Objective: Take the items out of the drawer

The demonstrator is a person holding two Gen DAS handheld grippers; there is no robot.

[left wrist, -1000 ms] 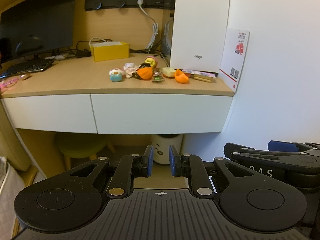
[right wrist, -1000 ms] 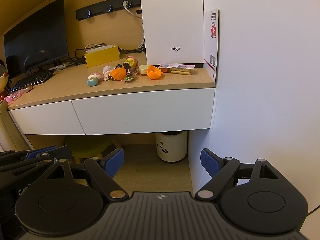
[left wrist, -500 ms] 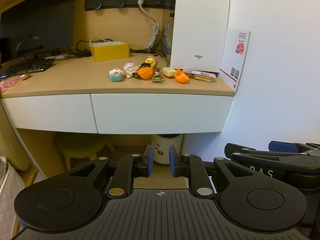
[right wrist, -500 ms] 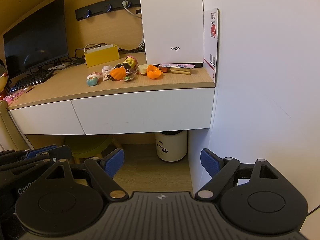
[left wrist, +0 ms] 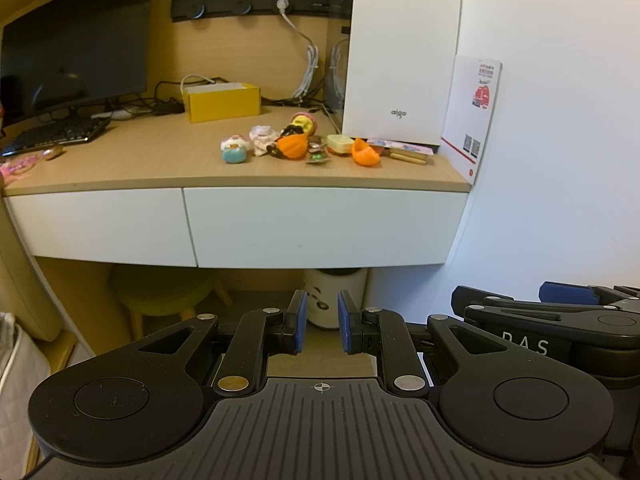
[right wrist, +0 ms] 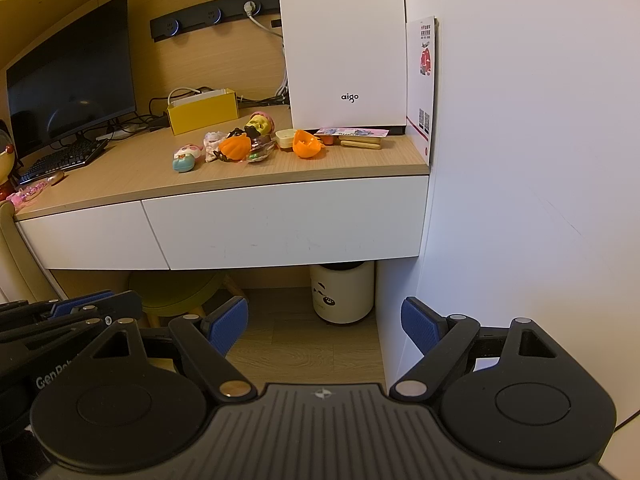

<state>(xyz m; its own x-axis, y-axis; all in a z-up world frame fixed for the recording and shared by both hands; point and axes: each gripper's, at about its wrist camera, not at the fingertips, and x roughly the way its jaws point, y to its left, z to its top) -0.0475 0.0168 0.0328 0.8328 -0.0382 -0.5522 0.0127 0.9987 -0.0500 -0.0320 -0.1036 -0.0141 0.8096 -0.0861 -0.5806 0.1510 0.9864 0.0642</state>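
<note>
Nearest me, my left tool (left wrist: 319, 326): pads nearly together with a narrow gap, nothing between them. My right tool (right wrist: 325, 326): pads spread wide, also empty. Both hang well short of the surface (right wrist: 132, 184), over the floor.

Next out, two white drawer fronts under the surface: the wide right drawer (right wrist: 288, 224) and the left drawer (right wrist: 96, 236). Both are shut, so the items I am after are hidden inside; I cannot tell which drawer holds them.

Risks as I judge them:
- Neither front shows a handle. A pad hooked under the lower edge may slip off the smooth panel.
- The white wall sits just beside the right drawer; my right tool could knock it on the way in.
- A sharp pull may jolt the toys above, and the orange shells look ready to roll.
- The nearly closed left tool must spread before it can take anything.

Count on top, near to far: two orange shells (right wrist: 306, 144), one blue-and-pink toy (right wrist: 185, 158), one yellow-faced figure (right wrist: 260, 122), one yellow box (right wrist: 202, 112), one white aigo case (right wrist: 344, 44), one keyboard (right wrist: 64, 160), one monitor (right wrist: 72, 76).

Below: one panda bin (right wrist: 342, 292), one green stool (right wrist: 176, 290).
</note>
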